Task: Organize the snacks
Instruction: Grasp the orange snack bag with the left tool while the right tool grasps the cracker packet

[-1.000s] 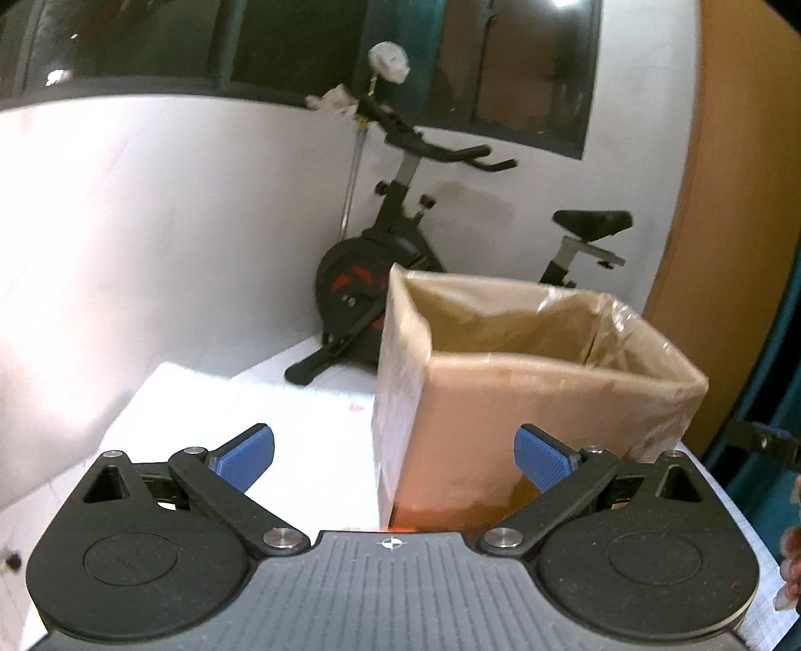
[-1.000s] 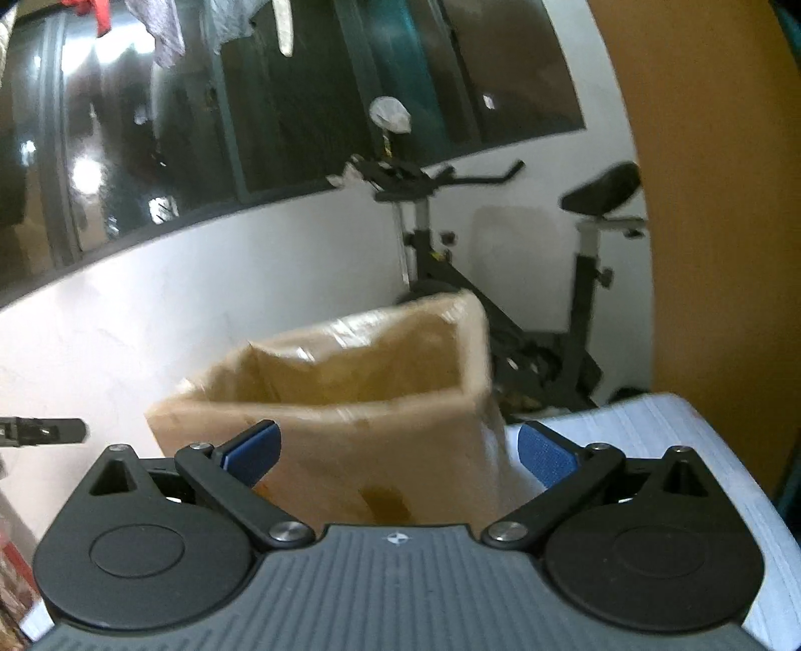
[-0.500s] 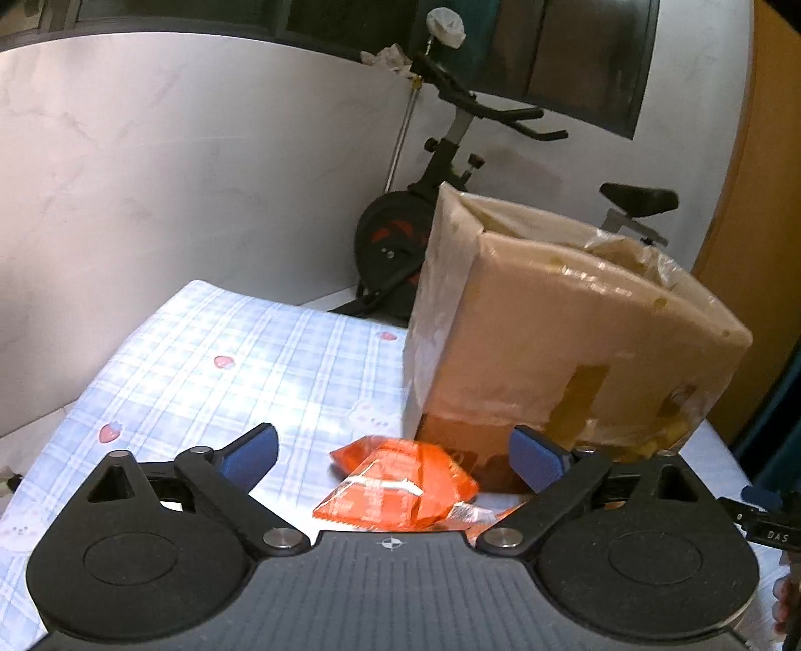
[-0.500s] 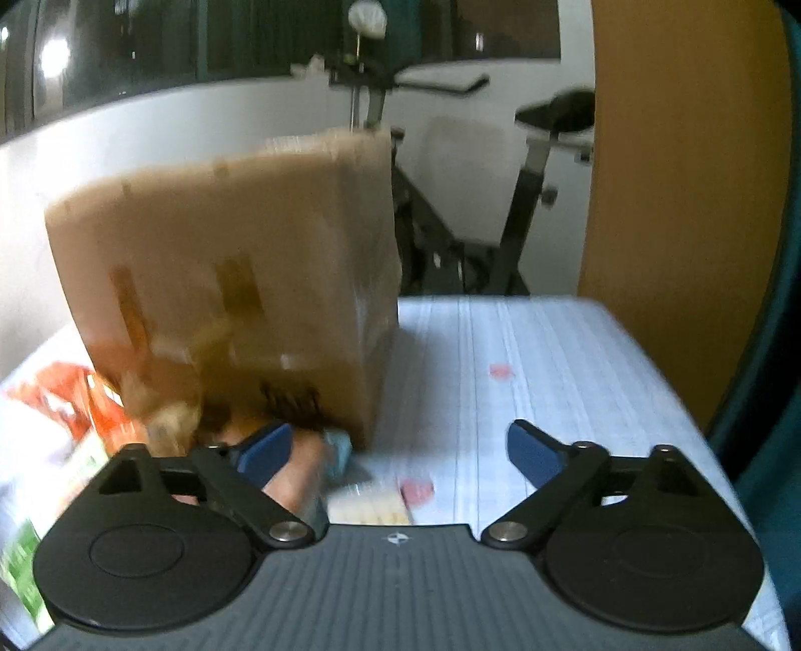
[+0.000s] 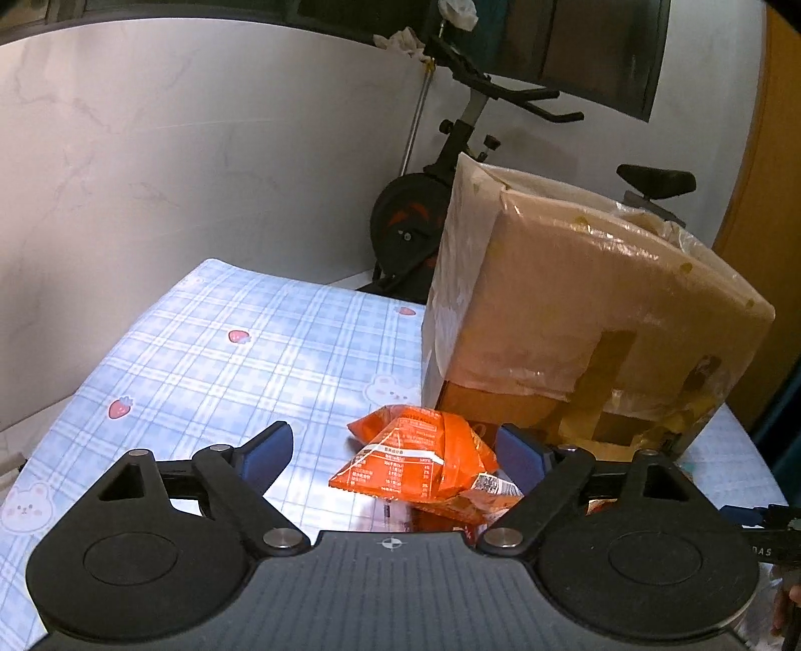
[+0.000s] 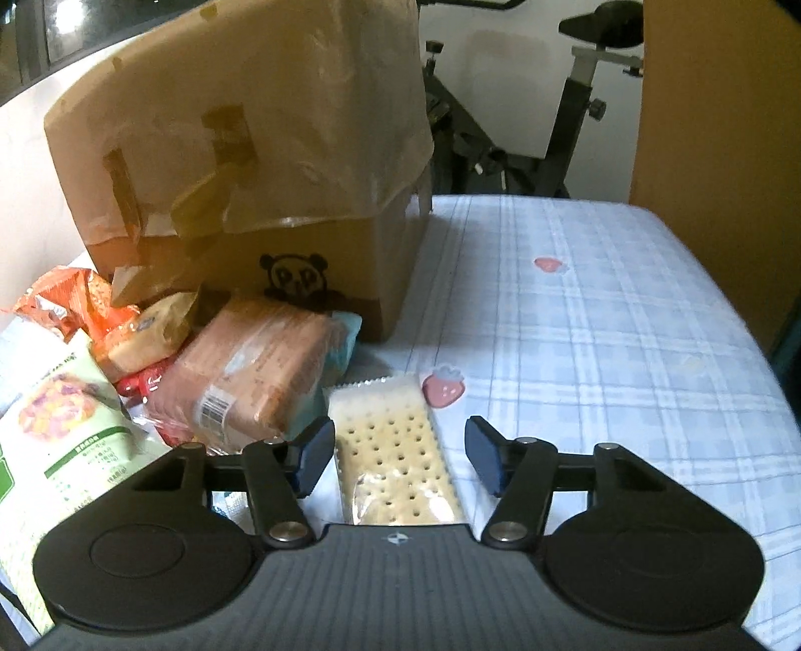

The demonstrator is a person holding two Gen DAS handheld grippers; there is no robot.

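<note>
Lighting's pretty dim and warm on my end — the brightest spots are the pale marbled wall point(image 5: 175, 165) and a washed-out patch on the blue plaid strawberry-print tablecloth point(image 5: 240, 360). Clear plastic film over the brown cardboard box point(image 6: 280, 150) throws some glare. Fisheye bends everything hard at the edges, corners go black. The right wrist view is softer — the far tablecloth edge looks smeared, and the dark windows point(image 5: 575, 45) are just murk.
</note>
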